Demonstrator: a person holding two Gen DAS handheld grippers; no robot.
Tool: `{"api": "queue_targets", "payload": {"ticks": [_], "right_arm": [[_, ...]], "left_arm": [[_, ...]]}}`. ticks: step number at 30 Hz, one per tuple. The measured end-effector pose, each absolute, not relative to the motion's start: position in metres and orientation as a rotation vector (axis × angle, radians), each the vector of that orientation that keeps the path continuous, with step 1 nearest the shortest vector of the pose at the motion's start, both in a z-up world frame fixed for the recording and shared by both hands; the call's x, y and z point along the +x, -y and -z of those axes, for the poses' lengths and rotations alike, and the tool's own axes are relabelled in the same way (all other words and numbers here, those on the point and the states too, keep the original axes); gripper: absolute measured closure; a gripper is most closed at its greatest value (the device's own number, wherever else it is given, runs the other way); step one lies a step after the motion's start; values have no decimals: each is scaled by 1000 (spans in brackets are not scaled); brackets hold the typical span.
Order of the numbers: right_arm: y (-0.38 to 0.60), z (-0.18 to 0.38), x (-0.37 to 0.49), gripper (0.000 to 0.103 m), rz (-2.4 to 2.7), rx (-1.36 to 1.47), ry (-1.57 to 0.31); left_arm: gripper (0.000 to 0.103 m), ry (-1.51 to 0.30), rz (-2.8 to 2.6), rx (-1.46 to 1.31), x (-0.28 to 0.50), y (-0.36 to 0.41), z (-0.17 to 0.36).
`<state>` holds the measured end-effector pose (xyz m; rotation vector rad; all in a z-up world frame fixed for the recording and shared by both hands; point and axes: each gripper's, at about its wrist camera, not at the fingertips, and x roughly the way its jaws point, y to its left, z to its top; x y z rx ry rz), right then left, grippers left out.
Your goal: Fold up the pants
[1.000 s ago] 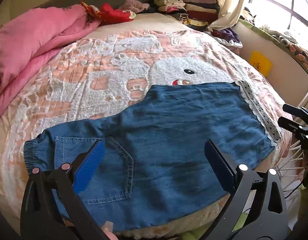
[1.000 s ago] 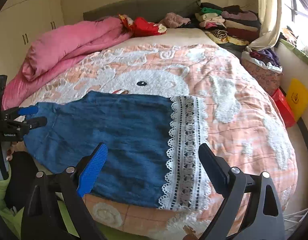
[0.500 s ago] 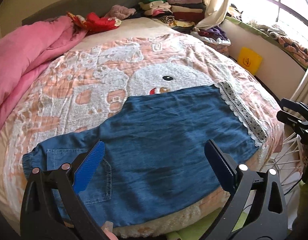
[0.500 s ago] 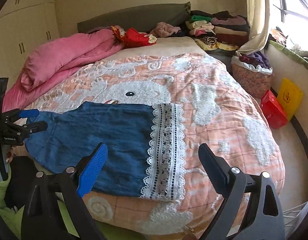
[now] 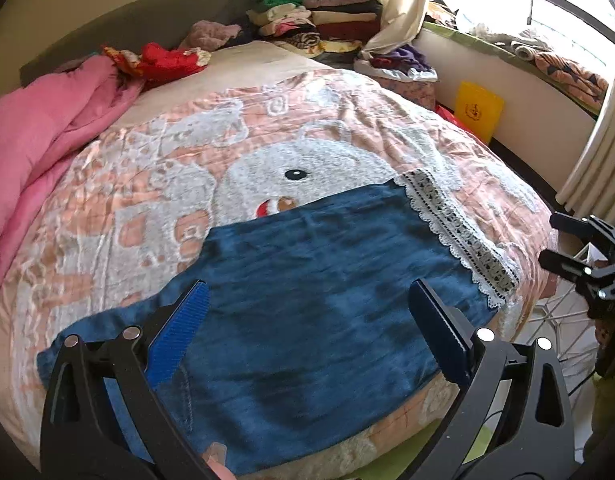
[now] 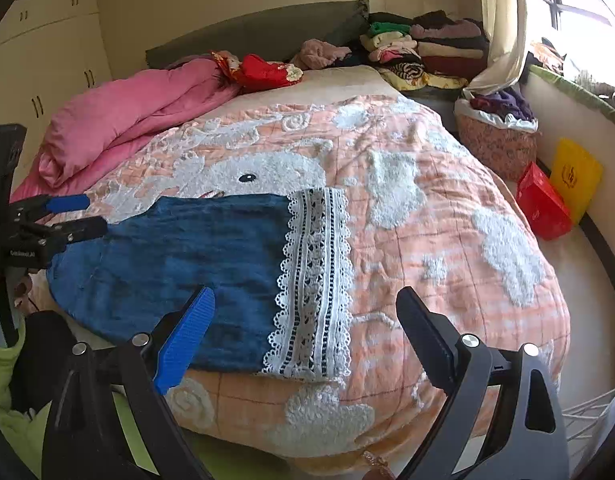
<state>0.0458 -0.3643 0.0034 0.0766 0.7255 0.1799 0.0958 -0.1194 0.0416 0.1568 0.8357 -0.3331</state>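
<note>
Pants (image 5: 307, 300): flat by bed edge (image 6: 347, 432). Your left tongs (image 5: 307, 336) and right tongs (image 6: 303, 332): spread, empty. Risk: denim slipping off that edge.

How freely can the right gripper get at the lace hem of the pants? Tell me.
Probably yes. The right gripper is open and points at the lace hem, which lies flat on the blanket near the bed's edge with nothing on it or in front of it.

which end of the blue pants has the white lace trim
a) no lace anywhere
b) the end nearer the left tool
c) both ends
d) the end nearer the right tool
d: the white lace trim edges the blue pants on the side where the right tool hovers open, while the end by the left tool is plain denim.
</note>
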Motion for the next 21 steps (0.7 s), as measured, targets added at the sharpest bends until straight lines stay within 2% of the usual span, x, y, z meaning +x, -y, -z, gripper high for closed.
{"api": "queue_targets", "payload": {"ticks": [21], "right_arm": [[379,34,54,12,-201,165,-794]], "left_arm": [[10,-870,419,293,154,189,-23]]}}
